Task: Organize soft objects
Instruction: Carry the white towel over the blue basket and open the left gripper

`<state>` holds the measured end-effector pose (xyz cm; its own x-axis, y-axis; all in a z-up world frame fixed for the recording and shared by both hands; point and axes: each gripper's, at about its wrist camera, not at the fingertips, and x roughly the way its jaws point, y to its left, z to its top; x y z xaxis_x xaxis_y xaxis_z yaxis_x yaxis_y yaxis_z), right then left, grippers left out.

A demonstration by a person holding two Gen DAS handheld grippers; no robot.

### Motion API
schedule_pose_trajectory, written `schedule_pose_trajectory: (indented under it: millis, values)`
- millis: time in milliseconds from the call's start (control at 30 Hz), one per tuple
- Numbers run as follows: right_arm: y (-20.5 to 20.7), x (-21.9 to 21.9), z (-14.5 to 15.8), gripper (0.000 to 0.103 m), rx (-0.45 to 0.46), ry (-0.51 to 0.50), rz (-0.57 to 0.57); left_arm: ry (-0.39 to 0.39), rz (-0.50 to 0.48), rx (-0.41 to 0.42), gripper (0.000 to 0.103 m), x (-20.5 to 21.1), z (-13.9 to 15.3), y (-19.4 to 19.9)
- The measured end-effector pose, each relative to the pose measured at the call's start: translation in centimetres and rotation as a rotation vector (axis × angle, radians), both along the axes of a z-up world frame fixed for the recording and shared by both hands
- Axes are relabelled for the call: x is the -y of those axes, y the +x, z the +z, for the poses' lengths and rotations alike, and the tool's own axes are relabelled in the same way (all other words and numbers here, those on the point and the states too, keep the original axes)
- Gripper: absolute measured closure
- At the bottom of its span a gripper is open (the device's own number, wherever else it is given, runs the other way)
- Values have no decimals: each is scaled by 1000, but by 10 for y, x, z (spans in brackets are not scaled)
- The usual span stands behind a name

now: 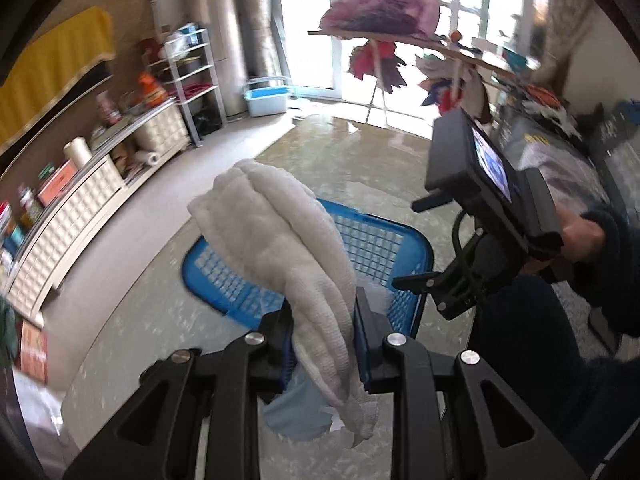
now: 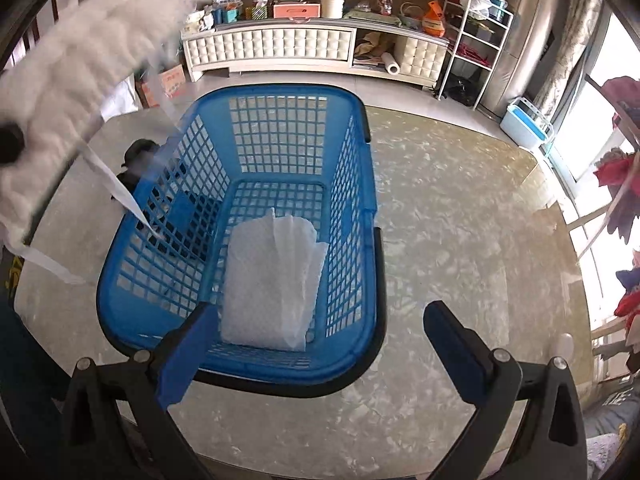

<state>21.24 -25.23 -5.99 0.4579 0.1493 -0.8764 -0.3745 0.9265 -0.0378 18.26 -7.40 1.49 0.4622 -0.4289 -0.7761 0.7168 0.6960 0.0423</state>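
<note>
Daylit room, fisheye-warped, with overexposed windows and motion smear.
Tall glass windows blow out white at the top; the glossy marble table carries pale glare; upper-left white knitted towel blurs; black vignette rings both frames' corners.

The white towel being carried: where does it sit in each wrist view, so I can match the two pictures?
Left wrist: white towel fills the centre, clamped in the left tool, draped over the blue basket.
Right wrist: same towel blurred at upper left, above the basket's left rim.
Shared landmark: the blue basket on the marble table.
</note>
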Motion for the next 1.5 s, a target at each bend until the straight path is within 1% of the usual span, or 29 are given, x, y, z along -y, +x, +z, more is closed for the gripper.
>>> schedule_pose_trajectory:
  millis: [133, 300, 433, 567, 633, 800, 1100, 1200, 1433, 1467, 1500]
  values:
    - [2, 9, -1, 0, 0, 27, -23, 46, -55, -19, 81, 14, -21, 11]
    - [6, 14, -6, 0, -9, 50, -43, 74, -122, -57, 81, 30, -43, 26]
    - [7, 17, -9, 0, -11, 50, -54, 82, -183, -90, 81, 41, -56, 35]
    - [6, 20, -13, 0, -18, 53, -68, 101, -219, -106, 81, 51, -68, 44]
    - [6, 24, -13, 0, -21, 73, -76, 101, -232, -115, 81, 56, -74, 49]
    - [7, 30, -11, 0, -21, 75, -95, 94, -255, -159, 81, 63, -90, 59]
    - [11, 36, -11, 0, -28, 105, -122, 163, -302, -219, 81, 76, -123, 60]
    - [14, 35, -14, 0, -42, 109, -124, 184, -303, -228, 81, 80, -127, 59]
    - [16, 37, -16, 0, -57, 130, -134, 189, -297, -213, 79, 83, -125, 55]
    - [16, 37, -16, 0, -57, 130, -137, 190, -298, -213, 78, 84, -125, 54]
    - [16, 38, -15, 0, -56, 130, -138, 192, -292, -205, 75, 83, -127, 56]
